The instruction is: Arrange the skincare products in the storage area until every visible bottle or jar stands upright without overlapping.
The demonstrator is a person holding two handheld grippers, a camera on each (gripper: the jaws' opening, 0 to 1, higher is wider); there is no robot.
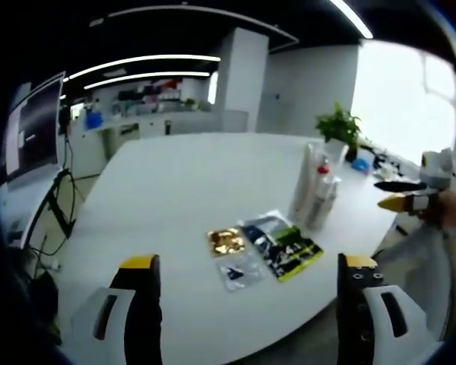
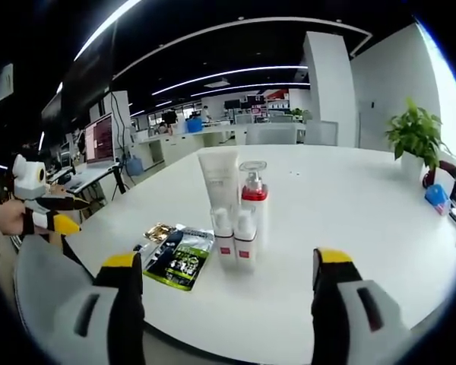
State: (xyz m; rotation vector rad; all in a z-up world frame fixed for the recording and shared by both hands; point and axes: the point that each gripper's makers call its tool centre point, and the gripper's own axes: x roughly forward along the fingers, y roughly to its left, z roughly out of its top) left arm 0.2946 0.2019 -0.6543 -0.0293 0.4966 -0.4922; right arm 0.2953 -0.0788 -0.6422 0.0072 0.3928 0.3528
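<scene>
A tight cluster of white skincare bottles [image 1: 315, 186] stands upright on the white table [image 1: 167, 182]. In the right gripper view it reads as a tall white tube [image 2: 220, 176], a pump bottle with a red collar [image 2: 254, 199] and two small red-banded bottles [image 2: 235, 237] in front. Flat sachets [image 1: 280, 245] [image 2: 179, 260] lie beside them, one of them gold [image 1: 226, 241]. My left gripper [image 1: 248, 263] hovers open short of the sachets. My right gripper [image 2: 227, 258] is open too, its jaws framing the bottles from a distance. Neither holds anything.
A potted plant [image 1: 338, 125] [image 2: 416, 133] stands on the table behind the bottles, and a blue object [image 2: 436, 196] lies near it. The table's curved front edge [image 2: 235, 351] runs close to my jaws. Desks and monitors [image 2: 99, 141] fill the office behind.
</scene>
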